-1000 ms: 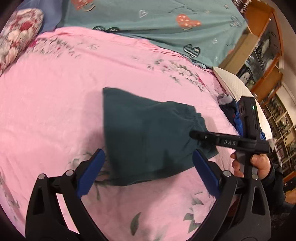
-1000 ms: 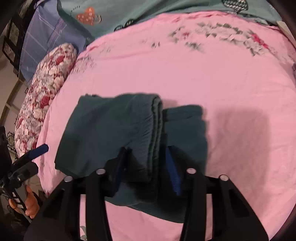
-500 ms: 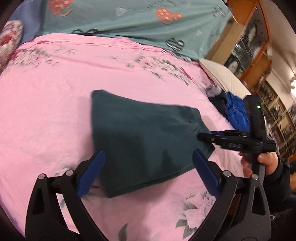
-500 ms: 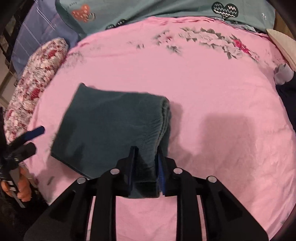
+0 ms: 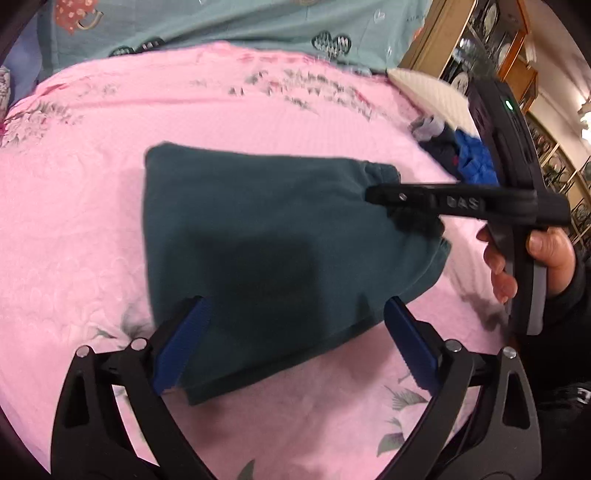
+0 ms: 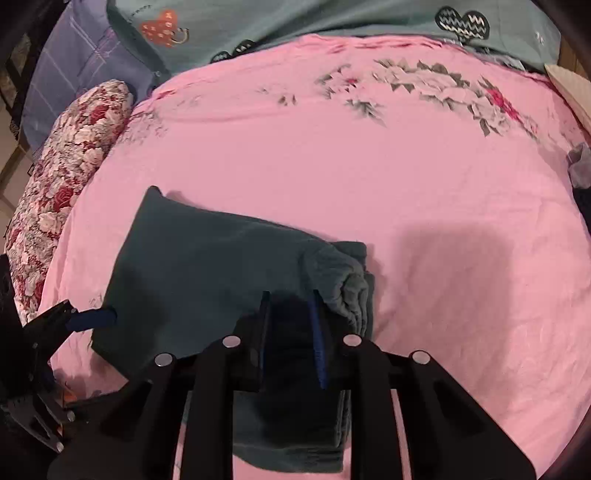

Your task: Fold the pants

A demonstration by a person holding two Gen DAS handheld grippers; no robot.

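Note:
The dark teal pants (image 5: 266, 236) lie folded into a thick rectangle on the pink floral bedsheet (image 5: 92, 221). My left gripper (image 5: 295, 332) is open, its blue pads on either side of the near edge of the bundle, holding nothing. My right gripper (image 6: 290, 325) is shut on the gathered waistband end of the pants (image 6: 221, 273); fabric fills the narrow gap between its pads. In the left wrist view the right gripper (image 5: 384, 194) reaches in from the right, held by a hand (image 5: 546, 254).
A teal heart-print quilt (image 6: 332, 22) lies at the head of the bed. A floral bolster (image 6: 55, 177) lies along the left edge. A pile of blue and dark clothes (image 5: 465, 158) and a white pillow (image 5: 428, 88) sit at the right. Wooden shelves (image 5: 509, 44) stand beyond.
My right gripper closed on the waistband end and the top layer came over onto the bundle. My left gripper moved closer to the near edge, staying open.

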